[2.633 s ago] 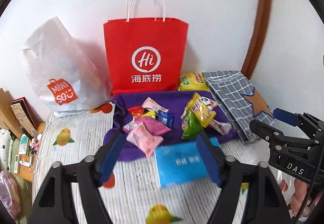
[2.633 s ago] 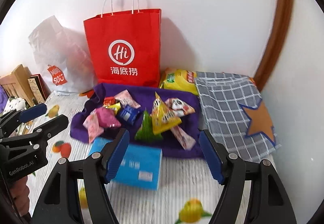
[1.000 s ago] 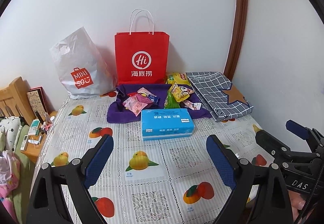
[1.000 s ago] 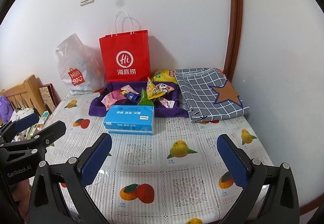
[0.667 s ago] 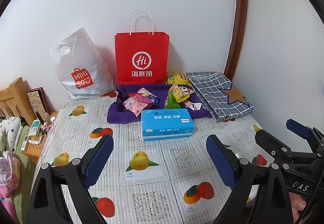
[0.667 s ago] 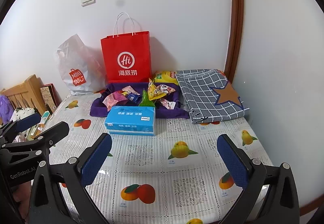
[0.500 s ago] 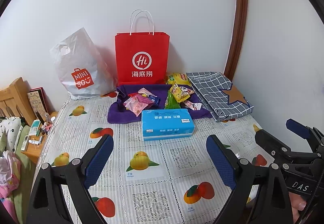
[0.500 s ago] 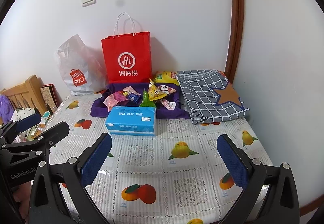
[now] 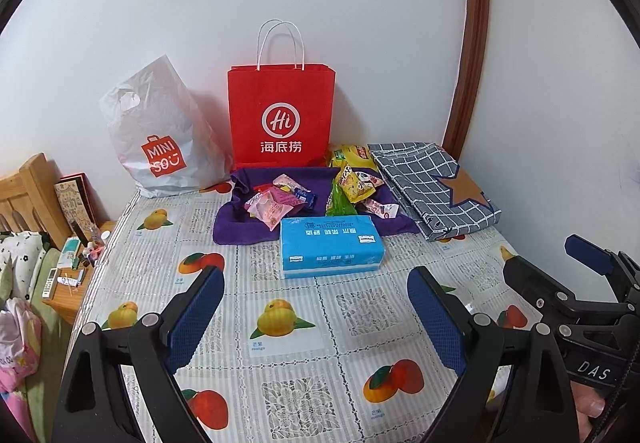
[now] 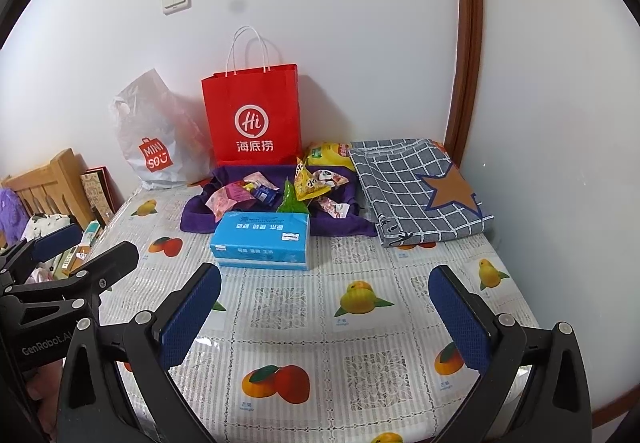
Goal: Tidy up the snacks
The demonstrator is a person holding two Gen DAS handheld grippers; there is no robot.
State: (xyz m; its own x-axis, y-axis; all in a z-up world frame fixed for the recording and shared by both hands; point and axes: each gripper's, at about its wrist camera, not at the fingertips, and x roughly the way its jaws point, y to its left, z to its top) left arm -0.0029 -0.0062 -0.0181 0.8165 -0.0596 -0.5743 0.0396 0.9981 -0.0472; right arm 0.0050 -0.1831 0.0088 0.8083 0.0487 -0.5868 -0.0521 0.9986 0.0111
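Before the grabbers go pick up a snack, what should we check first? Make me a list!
1. Left gripper open and empty: ok.
2. Right gripper open and empty: ok.
3. Snack packets in view on the purple cloth: ok.
4. Straight path to the snacks: not ok, the blue tissue box sits in front of them.
5. Red paper bag standing upright: ok.
6. Room inside the red paper bag: cannot tell.
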